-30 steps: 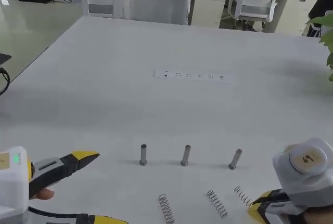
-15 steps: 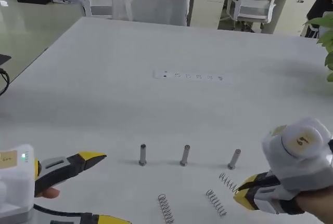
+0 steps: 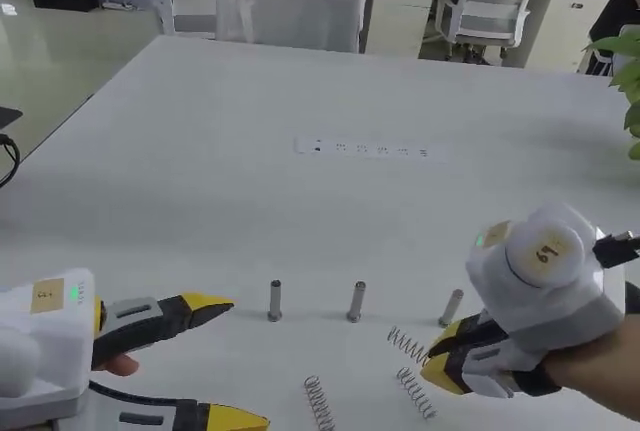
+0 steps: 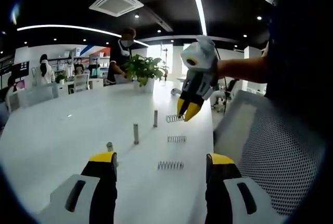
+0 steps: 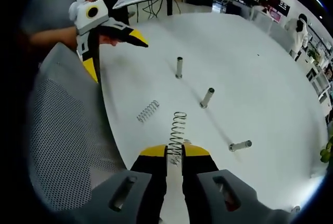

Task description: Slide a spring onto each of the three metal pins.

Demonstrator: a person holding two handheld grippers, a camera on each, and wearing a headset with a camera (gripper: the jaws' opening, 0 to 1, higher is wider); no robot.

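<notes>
Three metal pins [image 3: 275, 300] [image 3: 356, 301] [image 3: 451, 307], three coil springs [image 3: 319, 401] [image 3: 416, 392] [image 3: 406, 344], two sets of yellow-tipped tongs [image 3: 240, 361] [image 3: 437, 363], one white table [image 3: 300, 81].

Three pins [image 3: 356, 301] stand bare; two springs [image 3: 319, 401] lie nearby, third spring [image 3: 405, 343] in right claw [image 3: 432, 363].

The white table [image 3: 250, 101] stretched broad in front of me. The middle pin [image 3: 356, 301] stood upright on it, with a second pin [image 3: 275, 299] to its left and a third pin [image 3: 451, 307] to its right, all in one row and apart. A first spring [image 3: 318, 401] lay flat nearer me than the middle pin, to its left. A second spring [image 3: 415, 393] lay nearer me too, to its right. Well beyond the middle pin, a socket strip [image 3: 360, 147] sat flush in the tabletop.
</notes>
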